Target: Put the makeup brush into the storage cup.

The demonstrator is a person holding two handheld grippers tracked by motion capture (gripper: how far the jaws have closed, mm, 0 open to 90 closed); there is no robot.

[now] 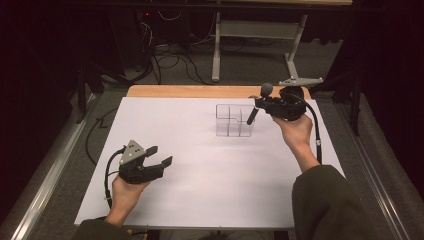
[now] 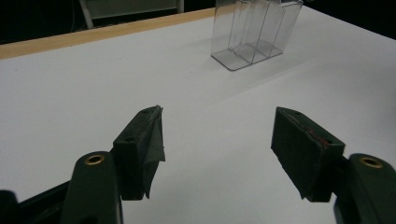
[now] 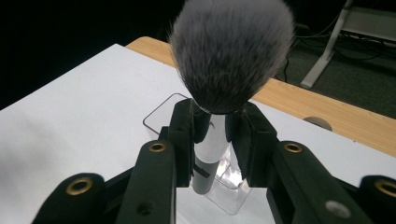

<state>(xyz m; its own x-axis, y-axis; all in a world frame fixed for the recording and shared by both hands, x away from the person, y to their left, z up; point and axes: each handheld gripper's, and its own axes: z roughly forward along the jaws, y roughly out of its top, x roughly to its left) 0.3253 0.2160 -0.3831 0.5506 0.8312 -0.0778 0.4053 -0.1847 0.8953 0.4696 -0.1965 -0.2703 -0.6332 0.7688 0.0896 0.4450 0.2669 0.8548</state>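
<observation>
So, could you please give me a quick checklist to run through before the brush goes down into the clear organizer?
1. Grip on the brush: right gripper jaws clamp the handle just below the bristles: ok.
2. Brush direction: bristles up, handle end pointing down toward the clear organizer: ok.
3. Alignment: handle end sits over an open compartment in the right gripper view; which compartment: cannot tell.
4. Organizer stance: upright on the white table, compartments look empty: ok.
5. Left gripper: jaws open, holding nothing, well away from the organizer: ok.
6. Brush tilt: leaning in the high view, not plumb: not ok.
</observation>
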